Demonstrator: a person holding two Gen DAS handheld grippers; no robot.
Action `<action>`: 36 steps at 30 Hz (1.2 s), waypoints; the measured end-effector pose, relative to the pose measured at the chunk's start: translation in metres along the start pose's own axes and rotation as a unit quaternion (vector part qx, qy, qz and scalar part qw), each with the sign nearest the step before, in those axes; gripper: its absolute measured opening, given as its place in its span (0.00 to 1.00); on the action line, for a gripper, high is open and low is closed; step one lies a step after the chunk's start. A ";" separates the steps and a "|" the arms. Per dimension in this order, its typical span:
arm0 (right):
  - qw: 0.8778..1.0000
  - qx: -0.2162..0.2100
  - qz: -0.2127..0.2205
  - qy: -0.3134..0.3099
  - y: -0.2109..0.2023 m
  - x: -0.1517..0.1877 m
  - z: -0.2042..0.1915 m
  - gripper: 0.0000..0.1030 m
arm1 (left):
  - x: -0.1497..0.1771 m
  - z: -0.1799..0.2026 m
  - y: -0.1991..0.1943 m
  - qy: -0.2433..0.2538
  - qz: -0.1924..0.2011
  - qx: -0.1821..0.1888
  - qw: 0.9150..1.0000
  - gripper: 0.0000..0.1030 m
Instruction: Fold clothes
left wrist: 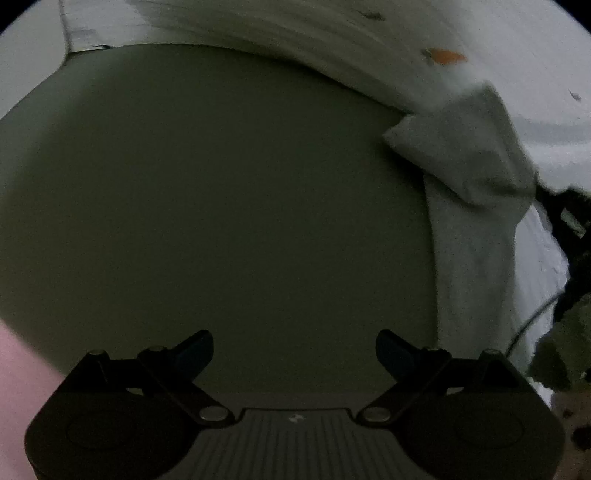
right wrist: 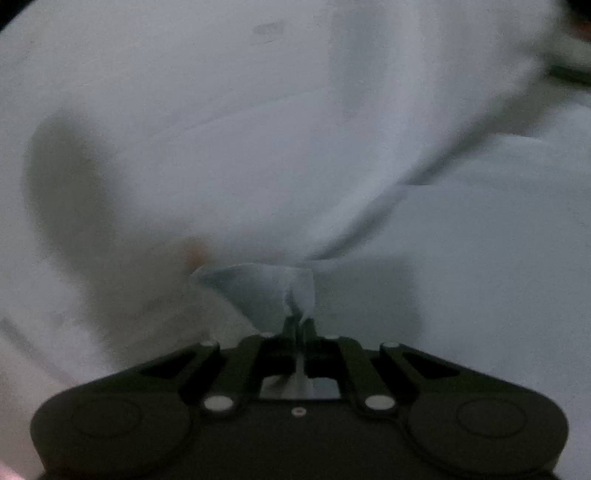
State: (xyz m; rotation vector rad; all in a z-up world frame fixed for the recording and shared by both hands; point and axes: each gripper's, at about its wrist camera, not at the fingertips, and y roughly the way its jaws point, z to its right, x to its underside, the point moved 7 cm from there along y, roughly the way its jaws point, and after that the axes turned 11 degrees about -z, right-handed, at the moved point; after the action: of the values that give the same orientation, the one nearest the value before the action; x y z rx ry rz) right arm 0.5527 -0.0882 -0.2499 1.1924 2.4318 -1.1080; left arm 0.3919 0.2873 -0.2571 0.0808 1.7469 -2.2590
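Note:
A dark olive-green cloth (left wrist: 221, 192) lies flat and fills most of the left wrist view. My left gripper (left wrist: 295, 350) hovers over its near part, open wide, with nothing between its fingertips. A pale grey-white garment (left wrist: 480, 177) lies along the olive cloth's right edge with one corner folded over. In the right wrist view my right gripper (right wrist: 299, 325) is shut on a pinched fold of the white garment (right wrist: 280, 288). From there the fabric stretches up and to the right in a blurred, taut sheet.
A white surface (left wrist: 332, 26) with an orange spot (left wrist: 447, 56) lies beyond the olive cloth. Dark gear with a cable (left wrist: 570, 221) and a mottled green thing (left wrist: 561, 354) sit at the right edge. A pink blur (left wrist: 18, 369) shows at lower left.

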 end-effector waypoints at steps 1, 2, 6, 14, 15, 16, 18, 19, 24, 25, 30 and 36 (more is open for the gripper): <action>1.000 0.015 -0.011 0.010 -0.001 0.004 0.018 0.08 | 0.005 0.007 0.003 0.006 -0.006 -0.002 1.000 0.91; 0.999 0.031 -0.022 0.020 -0.002 0.009 0.035 0.12 | 0.010 0.015 0.007 0.012 -0.012 -0.004 1.000 0.91; 0.997 0.054 -0.033 0.038 -0.019 0.018 0.073 0.45 | 0.026 0.050 0.021 0.055 -0.027 -0.019 0.998 0.91; 0.996 0.052 -0.058 -0.048 0.003 -0.012 0.062 0.49 | 0.031 0.098 0.045 0.098 -0.026 -0.053 0.993 0.92; 0.993 0.055 -0.067 -0.079 0.014 -0.018 0.055 0.52 | 0.030 0.099 0.047 0.090 -0.025 -0.051 0.994 0.92; 0.990 0.059 -0.076 -0.108 0.026 -0.022 0.047 0.53 | 0.029 0.101 0.048 0.081 -0.023 -0.050 0.995 0.92; 0.984 0.056 -0.088 -0.145 0.050 -0.031 0.033 0.53 | 0.022 0.107 0.054 0.058 -0.020 -0.046 0.997 0.92; 0.982 0.048 -0.095 -0.155 0.060 -0.034 0.027 0.53 | 0.020 0.107 0.054 0.047 -0.019 -0.044 0.998 0.92; 0.962 0.055 -0.126 -0.237 0.114 -0.035 -0.001 0.53 | 0.015 0.100 0.059 0.010 -0.021 -0.047 0.999 0.92; 0.956 0.061 -0.124 -0.260 0.119 -0.034 -0.007 0.48 | 0.016 0.099 0.059 0.008 -0.022 -0.053 0.998 0.92; 0.944 0.061 -0.092 -0.312 0.108 -0.048 -0.029 0.04 | 0.017 0.091 0.060 -0.006 -0.026 -0.065 0.998 0.92; 0.946 0.192 -0.029 -0.261 0.068 -0.093 0.017 0.10 | 0.016 0.083 0.066 -0.024 -0.028 -0.068 0.997 0.92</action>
State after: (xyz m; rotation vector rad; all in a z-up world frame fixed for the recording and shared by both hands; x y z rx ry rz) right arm 0.6613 -0.1287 -0.2533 0.7754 1.9081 -1.7161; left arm 0.4041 0.1896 -0.3003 -0.0511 1.8942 -2.1534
